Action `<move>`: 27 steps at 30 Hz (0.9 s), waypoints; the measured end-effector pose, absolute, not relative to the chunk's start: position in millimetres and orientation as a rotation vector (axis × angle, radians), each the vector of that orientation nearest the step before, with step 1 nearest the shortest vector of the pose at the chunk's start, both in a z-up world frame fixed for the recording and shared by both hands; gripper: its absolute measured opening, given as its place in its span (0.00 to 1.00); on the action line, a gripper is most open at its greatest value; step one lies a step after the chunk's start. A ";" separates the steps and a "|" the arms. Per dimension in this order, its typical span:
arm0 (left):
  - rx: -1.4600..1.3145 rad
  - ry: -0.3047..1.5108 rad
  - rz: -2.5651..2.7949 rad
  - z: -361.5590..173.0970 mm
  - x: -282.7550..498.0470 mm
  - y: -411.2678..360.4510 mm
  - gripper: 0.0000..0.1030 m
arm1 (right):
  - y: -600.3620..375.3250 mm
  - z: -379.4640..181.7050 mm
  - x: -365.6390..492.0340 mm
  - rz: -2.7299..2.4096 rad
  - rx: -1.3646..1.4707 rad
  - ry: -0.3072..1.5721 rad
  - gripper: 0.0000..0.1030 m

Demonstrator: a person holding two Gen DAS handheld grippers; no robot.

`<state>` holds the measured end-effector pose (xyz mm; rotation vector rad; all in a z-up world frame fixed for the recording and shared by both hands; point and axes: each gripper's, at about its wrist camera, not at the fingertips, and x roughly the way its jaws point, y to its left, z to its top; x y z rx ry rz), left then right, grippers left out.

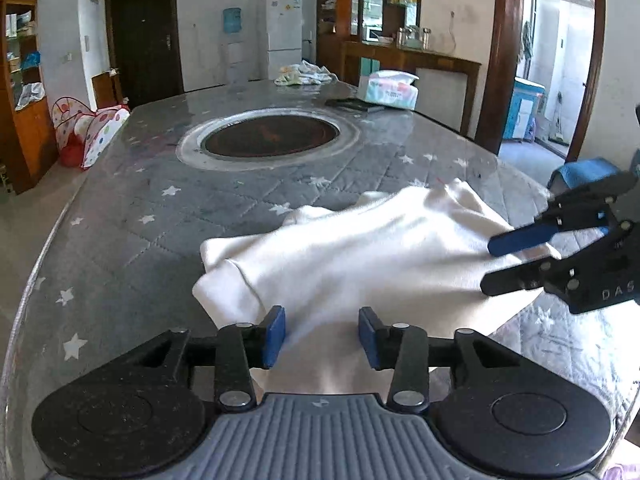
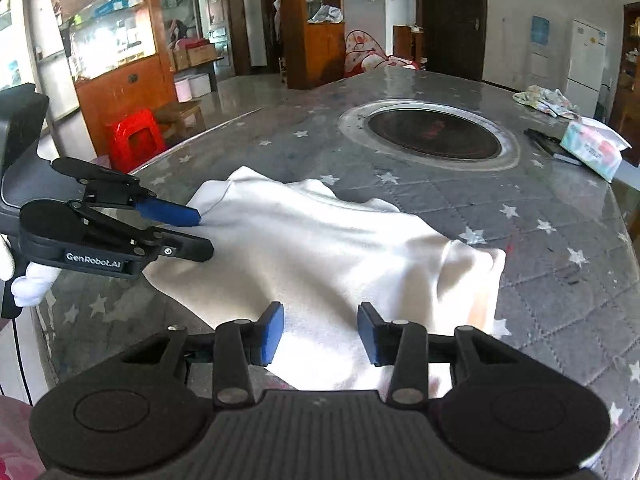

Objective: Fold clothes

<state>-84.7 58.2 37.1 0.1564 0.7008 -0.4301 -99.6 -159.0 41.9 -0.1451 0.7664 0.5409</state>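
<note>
Left hand-held gripper (image 1: pixel 322 334), bottom centre of its own view: jaws parted, white garment (image 1: pixel 360 248) lying between the blue pads, not pinched. Right hand-held gripper (image 2: pixel 320 334), same spot in its view: likewise released over the near hem. Garment sits rumpled on the counter (image 1: pixel 160 216), mid-frame, near its front edge. Judgement: regrasp stage of a fold. Do well by pinching one cloth layer at matching corners, lifting evenly, keeping the hem taut. Farther up: round inset (image 1: pixel 270 136), tissue pack (image 1: pixel 388 88), small cloth pile (image 1: pixel 304 74).
</note>
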 end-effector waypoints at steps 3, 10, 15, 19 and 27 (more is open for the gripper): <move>0.137 0.714 -0.414 38.1 -84.1 59.8 0.45 | -160.6 38.9 -99.2 0.531 -0.139 0.767 0.41; 0.105 0.717 -0.361 43.0 -91.5 67.6 0.64 | -156.3 48.6 -108.4 0.539 -0.154 0.739 0.47; 0.085 0.697 -0.330 47.8 -99.1 73.8 0.77 | -144.3 54.0 -116.3 0.566 -0.175 0.720 0.47; 0.080 0.670 -0.284 53.4 -105.1 79.6 0.95 | -128.5 58.7 -122.7 0.601 -0.206 0.700 0.47; 0.042 0.634 -0.235 61.2 -109.0 98.5 1.00 | -93.9 59.5 -132.3 0.667 -0.300 0.681 0.55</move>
